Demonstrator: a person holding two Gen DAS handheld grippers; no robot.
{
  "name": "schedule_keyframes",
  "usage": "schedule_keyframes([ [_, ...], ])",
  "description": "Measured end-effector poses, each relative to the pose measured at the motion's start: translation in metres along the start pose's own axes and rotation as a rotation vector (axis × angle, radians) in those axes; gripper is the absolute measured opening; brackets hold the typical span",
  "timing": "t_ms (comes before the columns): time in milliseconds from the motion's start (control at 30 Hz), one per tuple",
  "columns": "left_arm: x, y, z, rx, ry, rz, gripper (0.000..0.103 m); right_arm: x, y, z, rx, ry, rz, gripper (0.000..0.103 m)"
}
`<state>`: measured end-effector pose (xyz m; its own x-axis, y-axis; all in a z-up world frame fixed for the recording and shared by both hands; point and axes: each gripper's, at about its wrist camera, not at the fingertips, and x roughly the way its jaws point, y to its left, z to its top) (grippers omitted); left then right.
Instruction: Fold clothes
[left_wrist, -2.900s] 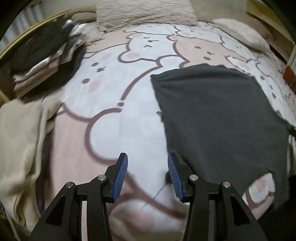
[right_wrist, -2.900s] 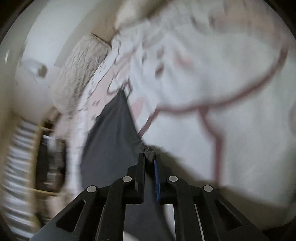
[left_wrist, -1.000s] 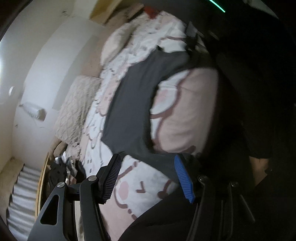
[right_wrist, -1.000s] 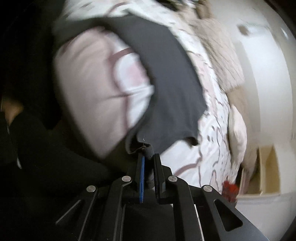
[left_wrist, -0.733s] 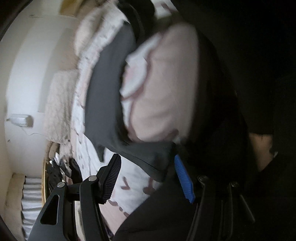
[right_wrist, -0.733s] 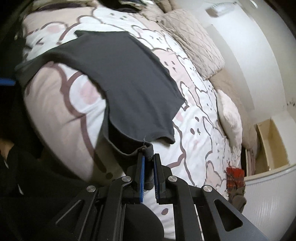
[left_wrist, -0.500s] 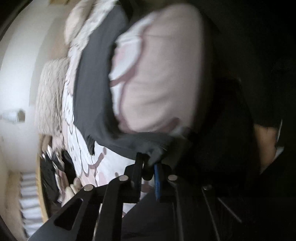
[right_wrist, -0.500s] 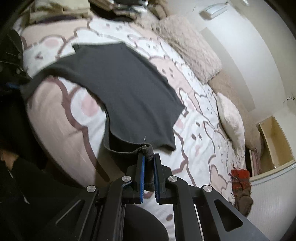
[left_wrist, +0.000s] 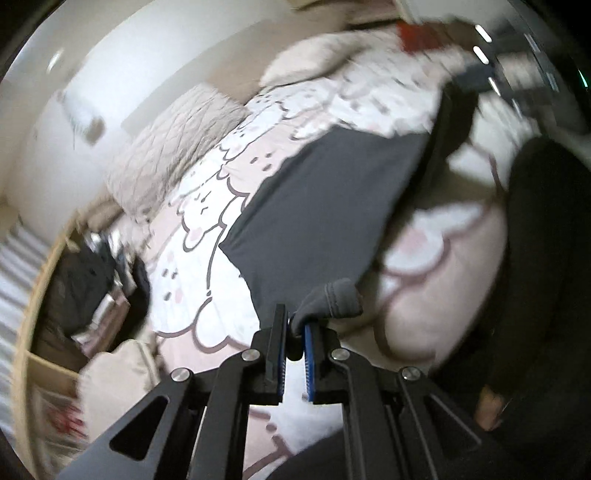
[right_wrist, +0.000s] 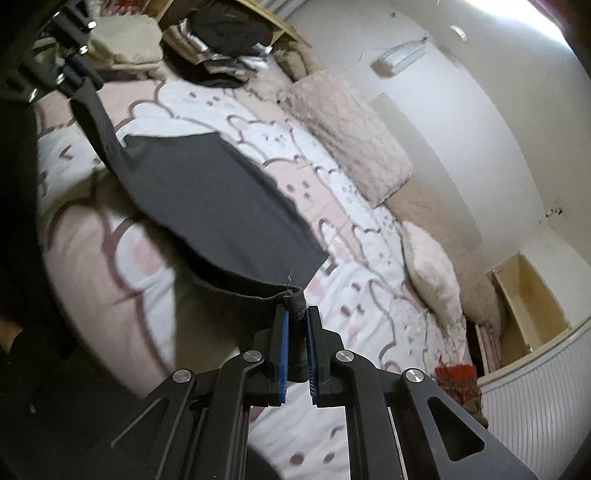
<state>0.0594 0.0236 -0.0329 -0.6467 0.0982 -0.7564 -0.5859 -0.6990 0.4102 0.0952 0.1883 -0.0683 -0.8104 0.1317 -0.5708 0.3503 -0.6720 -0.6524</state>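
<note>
A dark grey garment (left_wrist: 325, 206) lies spread on the bed, its near edge lifted off the cover. My left gripper (left_wrist: 293, 332) is shut on one near corner of it. My right gripper (right_wrist: 296, 321) is shut on the other near corner of the garment (right_wrist: 207, 195). The cloth hangs stretched between the two. The left gripper (right_wrist: 70, 79) shows at the top left of the right wrist view, with a strip of the garment running down from it. The right gripper shows blurred at the top right of the left wrist view (left_wrist: 480, 79).
The bed has a pink and white bear-print cover (right_wrist: 351, 280). Pillows (right_wrist: 351, 136) lie along the wall side. A pile of folded clothes (right_wrist: 218, 40) and a cream garment (right_wrist: 125, 44) sit at the far end. A wooden shelf (right_wrist: 528, 310) stands beside the bed.
My left gripper went from open to shut on the garment's near corner and lifted it. Both grippers swung up over the bed's edge with the cloth. The right stayed shut.
</note>
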Motion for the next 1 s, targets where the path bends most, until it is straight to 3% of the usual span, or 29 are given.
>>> schedule_keyframes([
  [167, 0.041, 0.055, 0.046, -0.159, -0.019, -0.072, 0.008, 0.039, -0.03, 0.026, 0.02, -0.034, -0.043, 0.009],
  [333, 0.114, 0.109, 0.085, -0.301, 0.033, -0.131, 0.008, 0.096, -0.062, 0.056, 0.04, -0.025, -0.017, 0.009],
  [600, 0.221, 0.14, 0.101, -0.367, 0.151, -0.111, 0.008, 0.21, -0.083, 0.091, 0.053, 0.072, 0.072, 0.009],
  [733, 0.263, 0.154, 0.099, -0.425, 0.206, -0.136, 0.008, 0.266, -0.079, 0.097, 0.058, 0.147, 0.132, 0.009],
  [833, 0.283, 0.157, 0.098, -0.444, 0.246, -0.183, 0.009, 0.276, -0.096, 0.089, 0.195, 0.179, 0.189, 0.009],
  [900, 0.291, 0.16, 0.097, -0.458, 0.273, -0.189, 0.029, 0.284, -0.107, 0.084, 0.287, 0.2, 0.226, 0.009],
  [933, 0.294, 0.161, 0.096, -0.465, 0.284, -0.185, 0.057, 0.287, -0.112, 0.081, 0.333, 0.211, 0.245, 0.01],
  [967, 0.294, 0.164, 0.094, -0.48, 0.284, -0.186, 0.065, 0.291, -0.118, 0.078, 0.379, 0.221, 0.264, 0.013],
  [1000, 0.289, 0.169, 0.091, -0.504, 0.271, -0.193, 0.065, 0.294, -0.124, 0.076, 0.426, 0.232, 0.282, 0.026],
])
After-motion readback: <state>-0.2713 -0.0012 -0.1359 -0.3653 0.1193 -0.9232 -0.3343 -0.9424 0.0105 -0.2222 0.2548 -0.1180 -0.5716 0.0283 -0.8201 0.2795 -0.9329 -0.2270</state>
